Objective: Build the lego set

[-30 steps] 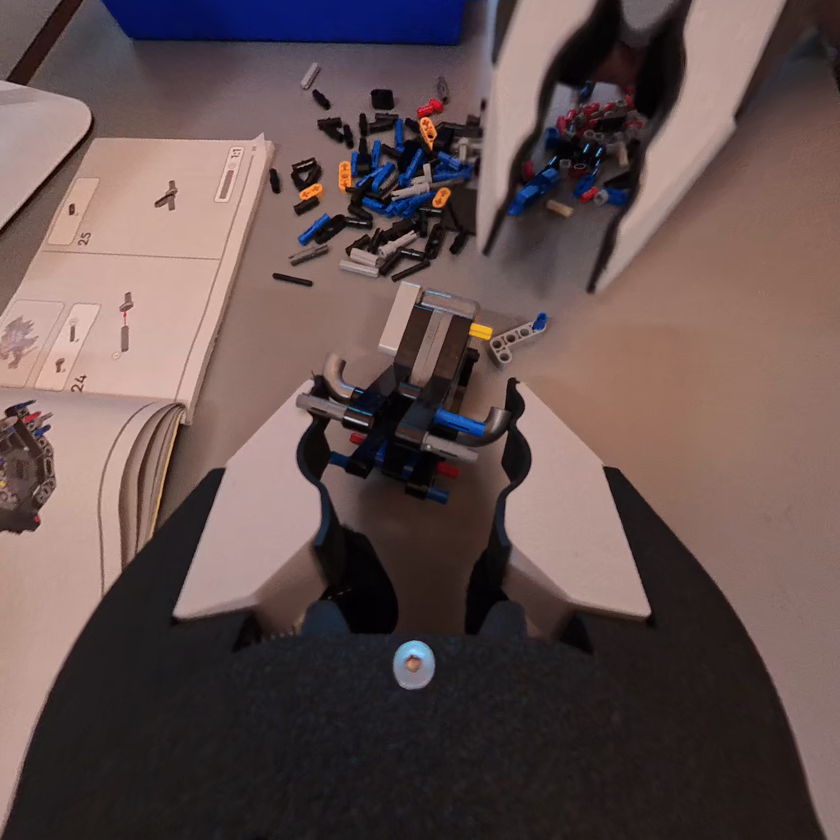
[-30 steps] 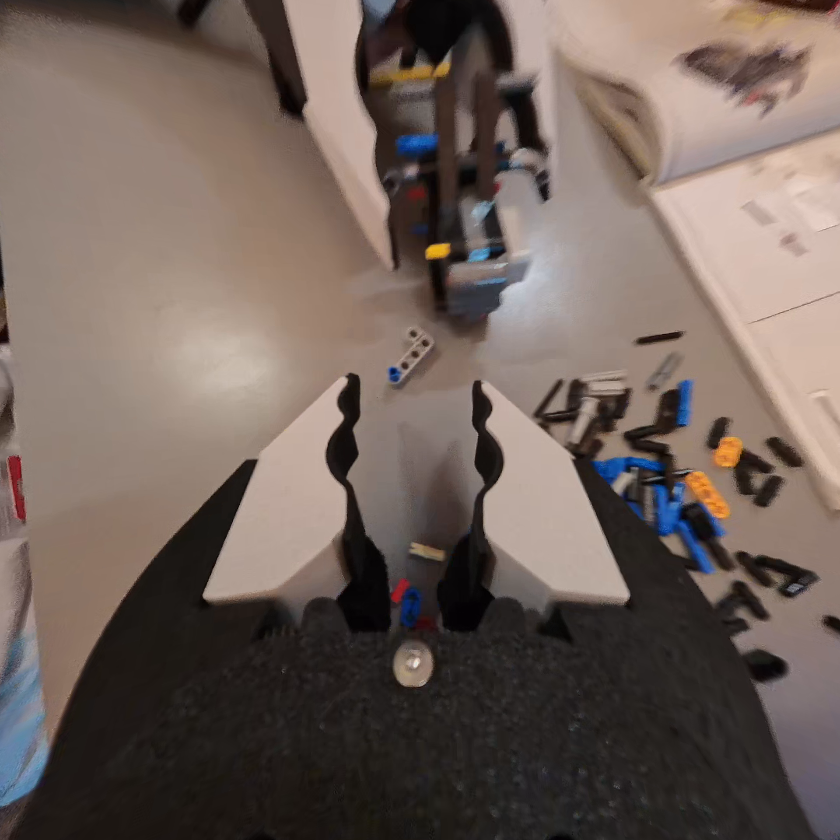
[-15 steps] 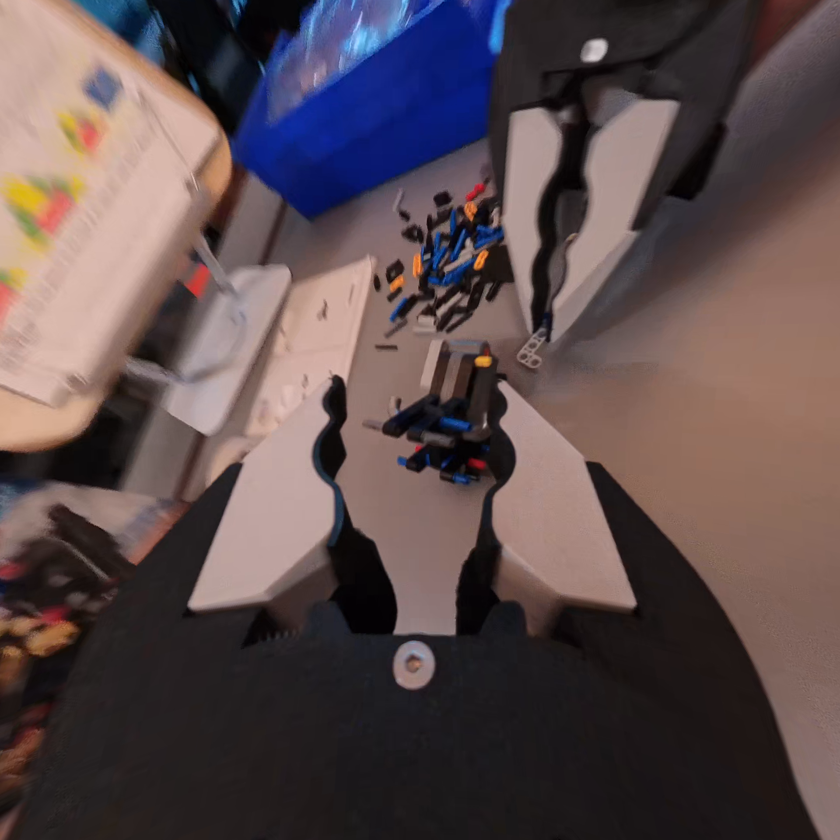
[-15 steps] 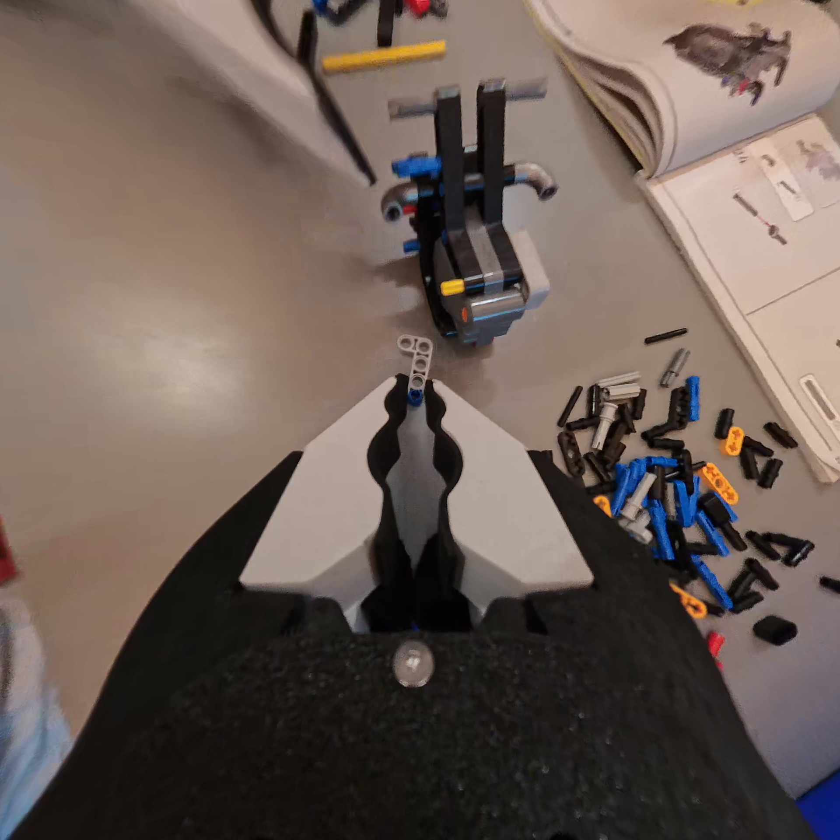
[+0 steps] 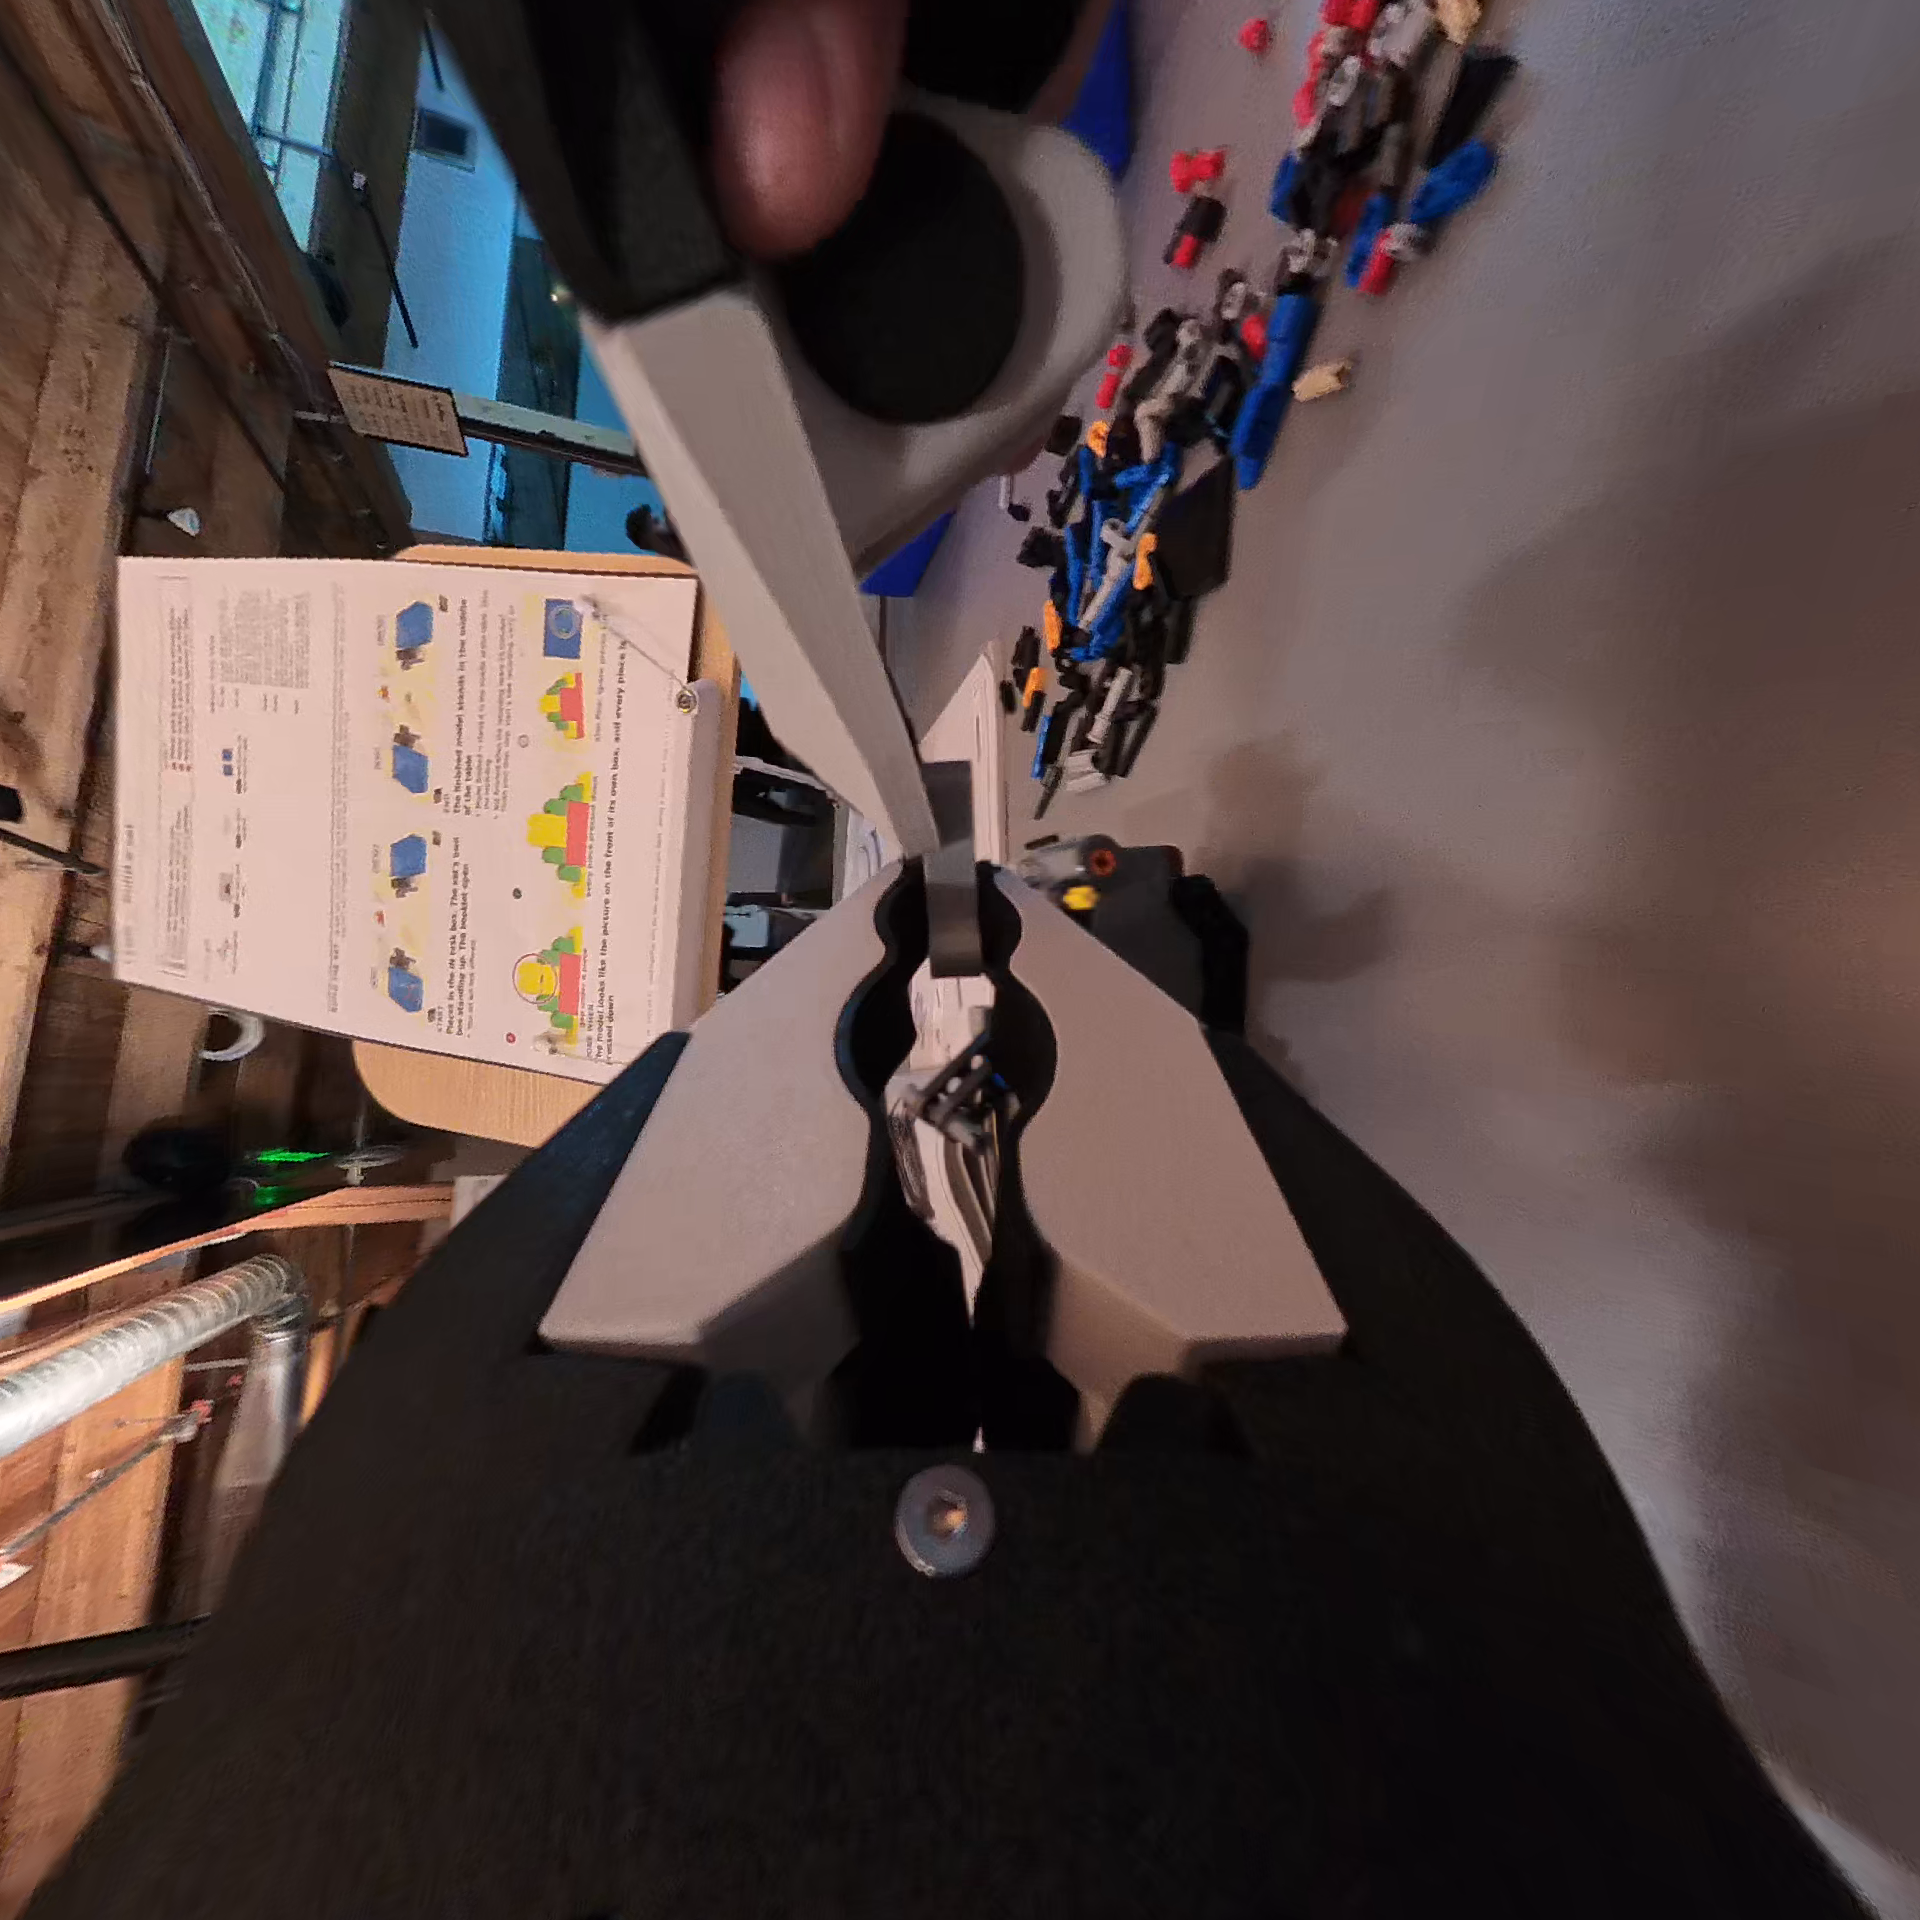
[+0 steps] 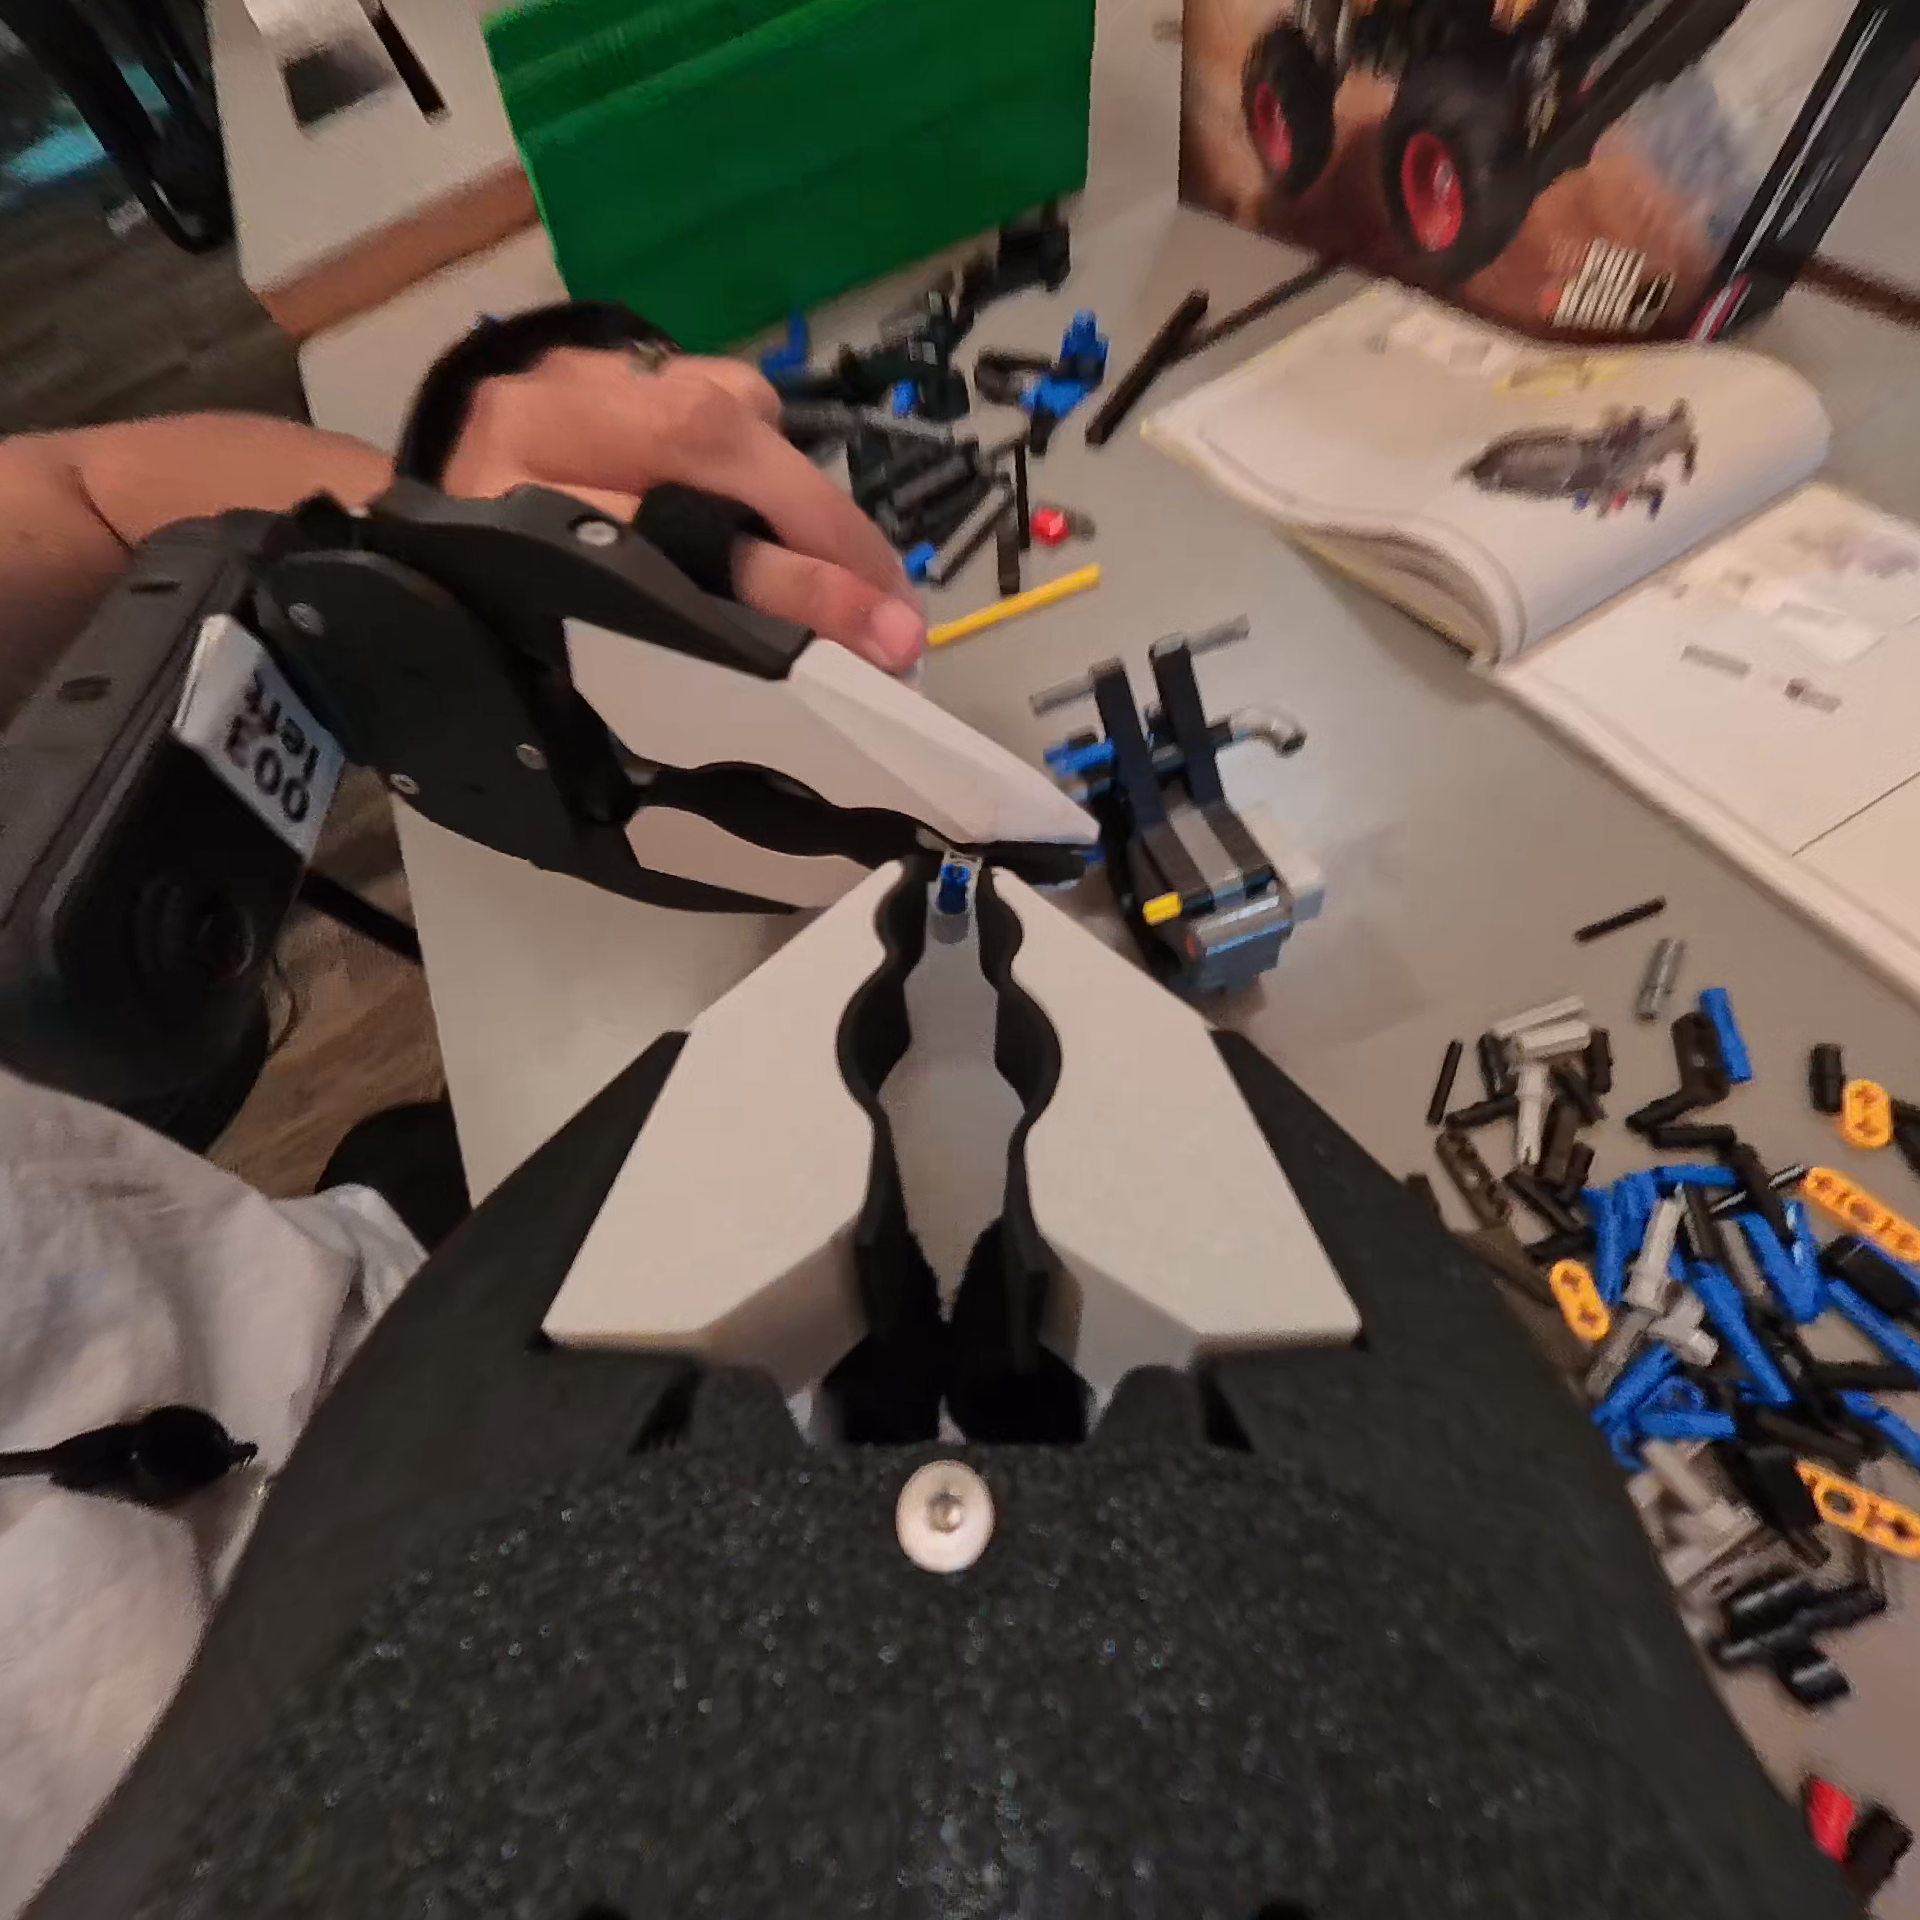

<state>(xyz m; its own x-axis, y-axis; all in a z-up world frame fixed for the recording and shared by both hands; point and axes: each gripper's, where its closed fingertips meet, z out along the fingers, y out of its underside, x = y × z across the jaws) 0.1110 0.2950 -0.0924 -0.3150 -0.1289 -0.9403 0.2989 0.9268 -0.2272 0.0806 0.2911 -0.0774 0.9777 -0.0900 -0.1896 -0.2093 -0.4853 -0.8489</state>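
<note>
My right gripper (image 6: 948, 883) is shut on a small grey beam (image 6: 950, 906) with a blue pin and holds it above the table. My left gripper (image 5: 951, 894) is turned on its side, and its tips are closed on the beam's far end (image 5: 954, 920). In the right wrist view it (image 6: 1060, 847) comes in from the left, held by a hand (image 6: 675, 436). The right gripper's finger (image 5: 769, 582) reaches down from the top of the left wrist view. The black, grey and blue partly built model (image 6: 1184, 831) stands on the table just behind both tips, and also shows in the left wrist view (image 5: 1143, 899).
A pile of loose blue, black, grey and orange pieces (image 6: 1683, 1247) lies right of the model. The open manual (image 6: 1507, 468), set box (image 6: 1507, 135) and green bin (image 6: 790, 135) are behind. A yellow axle (image 6: 1013, 603) and more parts lie at the back. A printed sheet (image 5: 416, 800) stands off the table. My left and right fingertips are right by each other.
My right gripper closed on the grey beam and lifted it off the table. My left gripper left the model, rolled onto its side, narrowed and met the right gripper's tips.
</note>
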